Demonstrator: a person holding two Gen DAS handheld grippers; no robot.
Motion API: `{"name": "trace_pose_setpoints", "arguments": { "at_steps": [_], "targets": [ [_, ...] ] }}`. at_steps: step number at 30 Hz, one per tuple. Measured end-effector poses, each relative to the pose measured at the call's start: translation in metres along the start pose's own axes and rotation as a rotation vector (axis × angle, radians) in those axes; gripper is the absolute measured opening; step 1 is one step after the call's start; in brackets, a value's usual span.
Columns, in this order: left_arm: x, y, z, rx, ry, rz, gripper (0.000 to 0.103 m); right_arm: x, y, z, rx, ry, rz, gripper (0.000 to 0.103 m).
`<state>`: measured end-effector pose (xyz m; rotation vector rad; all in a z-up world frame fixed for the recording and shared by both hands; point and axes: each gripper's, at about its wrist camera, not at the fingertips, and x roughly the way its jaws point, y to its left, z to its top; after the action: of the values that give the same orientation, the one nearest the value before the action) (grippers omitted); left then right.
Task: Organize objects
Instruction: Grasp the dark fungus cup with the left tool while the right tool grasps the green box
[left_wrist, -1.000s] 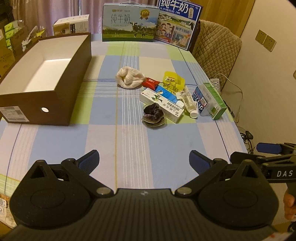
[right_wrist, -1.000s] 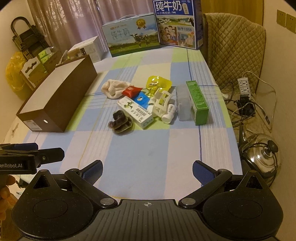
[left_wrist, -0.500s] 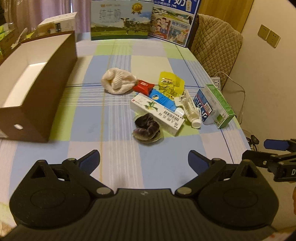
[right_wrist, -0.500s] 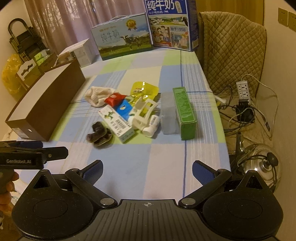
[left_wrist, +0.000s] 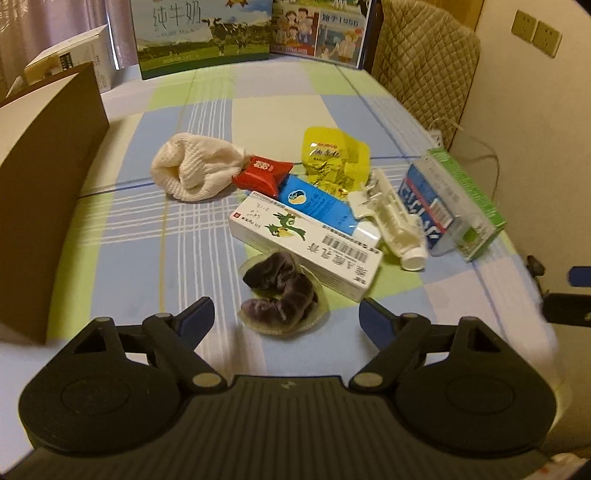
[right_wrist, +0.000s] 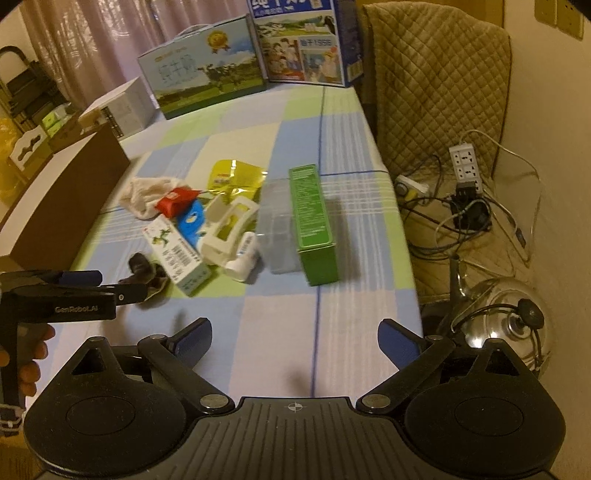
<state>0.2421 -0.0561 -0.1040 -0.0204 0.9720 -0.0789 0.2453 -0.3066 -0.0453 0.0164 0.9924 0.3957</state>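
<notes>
A pile lies mid-table: a white knit cloth (left_wrist: 195, 173), a red packet (left_wrist: 264, 171), a yellow pouch (left_wrist: 332, 158), a blue tube (left_wrist: 317, 203), a white medicine box (left_wrist: 306, 243), a white plastic bottle (left_wrist: 395, 225) and a green-and-blue carton (left_wrist: 450, 206). Nearest me is a dark crumpled item in a clear wrapper (left_wrist: 282, 295). My left gripper (left_wrist: 286, 315) hangs just before it, jaws closing, pads clear of it. My right gripper (right_wrist: 295, 334) is over bare cloth short of the green carton (right_wrist: 314, 221), jaws closing slightly on nothing.
An open brown box (left_wrist: 44, 184) stands at the left. Milk cartons (left_wrist: 203, 33) line the table's (left_wrist: 177, 236) far end. A quilted chair (right_wrist: 436, 81) stands at the far right. Below the right edge are a power strip (right_wrist: 465, 162), cables and a glass kettle (right_wrist: 506, 317).
Both grippers have moved forward and down toward the pile, which now looks larger. The left gripper's fingers have drawn closer together. The brown box has slid toward the left edge of the left view.
</notes>
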Motion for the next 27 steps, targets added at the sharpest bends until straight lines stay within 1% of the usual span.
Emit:
{"name": "trace_pose_setpoints", "arguments": {
  "at_steps": [3,8,11,13,14,15,17,19,20,21,24,27],
  "targets": [
    [0.014,0.000,0.004,0.015,0.017,0.011,0.071,0.004,-0.005,0.003,0.003,0.006,-0.007,0.094],
    [0.032,0.002,0.008,0.015,0.036,0.017,0.067,0.010,-0.010,0.012,-0.009,0.003,-0.009,0.094],
    [0.038,0.003,0.009,0.015,0.045,0.015,0.063,0.014,-0.011,0.017,-0.018,-0.001,-0.008,0.093],
    [0.042,0.004,0.010,0.014,0.054,0.007,0.055,0.018,-0.011,0.021,-0.026,-0.003,-0.007,0.091],
    [0.044,0.004,0.010,0.014,0.058,0.005,0.054,0.020,-0.011,0.022,-0.031,-0.005,-0.006,0.090],
    [0.045,0.003,0.010,0.019,0.050,0.008,0.052,0.022,-0.011,0.023,-0.036,-0.006,-0.005,0.089],
    [0.045,0.001,0.010,0.035,0.039,0.012,0.044,0.027,-0.011,0.026,-0.052,-0.009,-0.005,0.086],
    [0.045,0.001,0.009,0.043,0.029,0.006,0.027,0.033,-0.011,0.028,-0.072,-0.012,-0.010,0.078],
    [0.044,0.002,0.009,0.040,0.027,0.005,0.020,0.036,-0.011,0.029,-0.082,-0.013,-0.009,0.076],
    [0.043,0.004,0.009,0.032,0.027,0.005,0.016,0.039,-0.011,0.030,-0.093,-0.014,-0.010,0.072],
    [0.039,0.012,0.007,-0.007,0.034,0.012,0.015,0.046,-0.012,0.033,-0.108,-0.022,-0.014,0.063],
    [0.034,0.022,0.002,-0.048,0.040,0.029,0.015,0.053,-0.012,0.039,-0.118,-0.027,-0.012,0.057]
  ]
}}
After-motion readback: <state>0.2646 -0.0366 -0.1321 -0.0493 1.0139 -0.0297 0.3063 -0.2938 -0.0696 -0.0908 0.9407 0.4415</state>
